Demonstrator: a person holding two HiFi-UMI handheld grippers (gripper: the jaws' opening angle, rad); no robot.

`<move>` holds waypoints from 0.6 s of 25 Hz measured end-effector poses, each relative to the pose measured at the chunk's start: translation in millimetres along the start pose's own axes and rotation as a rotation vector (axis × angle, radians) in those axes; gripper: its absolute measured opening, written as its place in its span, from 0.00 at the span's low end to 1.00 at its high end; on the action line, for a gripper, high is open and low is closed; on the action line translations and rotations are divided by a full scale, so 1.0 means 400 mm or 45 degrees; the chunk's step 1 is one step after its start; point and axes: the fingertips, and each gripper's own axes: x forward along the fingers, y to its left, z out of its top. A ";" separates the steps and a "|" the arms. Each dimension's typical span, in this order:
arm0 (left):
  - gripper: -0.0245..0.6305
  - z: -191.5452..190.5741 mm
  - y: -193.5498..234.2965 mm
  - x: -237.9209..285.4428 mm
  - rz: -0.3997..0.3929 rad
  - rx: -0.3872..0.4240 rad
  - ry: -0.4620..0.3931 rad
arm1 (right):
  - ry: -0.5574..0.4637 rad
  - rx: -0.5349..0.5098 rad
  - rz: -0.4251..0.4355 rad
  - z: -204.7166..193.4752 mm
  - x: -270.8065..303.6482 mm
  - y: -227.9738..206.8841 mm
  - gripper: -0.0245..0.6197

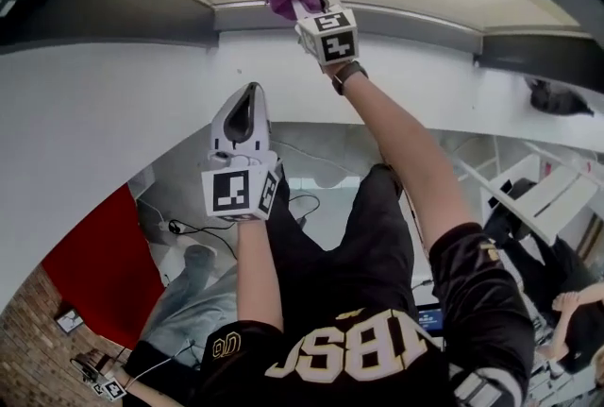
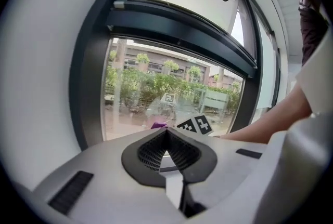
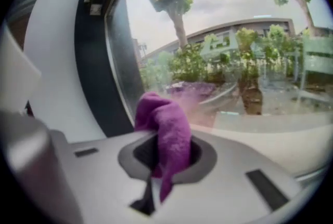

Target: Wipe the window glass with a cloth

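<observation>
Two grippers show in the figure; which one carries the cloth, and where does it sit? (Student)

The right gripper, at the end of an extended arm, is clenched on the purple cloth. A bunched lobe stands out past the jaws, right at the window glass and close to the dark frame. A purple reflection lies just beside the lobe in the pane. Whether the fabric actually presses on the glass cannot be settled. A thin tail hangs back over the gripper body. (Instructor)

And the other one? (Student)

The left gripper is held back from the window, its jaws brought together on nothing. (Instructor)

How is the cloth likely to handle? (Student)

It appears light, soft and limp, since it folds over itself and droops wherever it is unsupported. With no stiffness of its own, it probably wipes only where the gripper pushes it. The fleecy pile should drag on the glass rather than skate across it. Pinched at mid-fold with a thick lobe left forward, as it is, the cloth has padding to meet the pane. A hold near an edge would likely let it flop or pull free. The glass is the hard, breakable partner, so the fabric and not the jaw tips should bear on it. (Instructor)
</observation>
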 end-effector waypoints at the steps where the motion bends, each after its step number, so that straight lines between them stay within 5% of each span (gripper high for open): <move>1: 0.07 -0.012 -0.057 0.025 -0.031 -0.008 0.001 | -0.008 0.020 -0.046 -0.013 -0.058 -0.082 0.10; 9: 0.07 -0.124 -0.579 0.216 -0.339 -0.049 0.017 | -0.138 0.284 -0.443 -0.118 -0.578 -0.758 0.10; 15: 0.07 -0.161 -0.727 0.263 -0.409 -0.039 0.014 | -0.307 0.595 -0.794 -0.174 -0.867 -1.071 0.10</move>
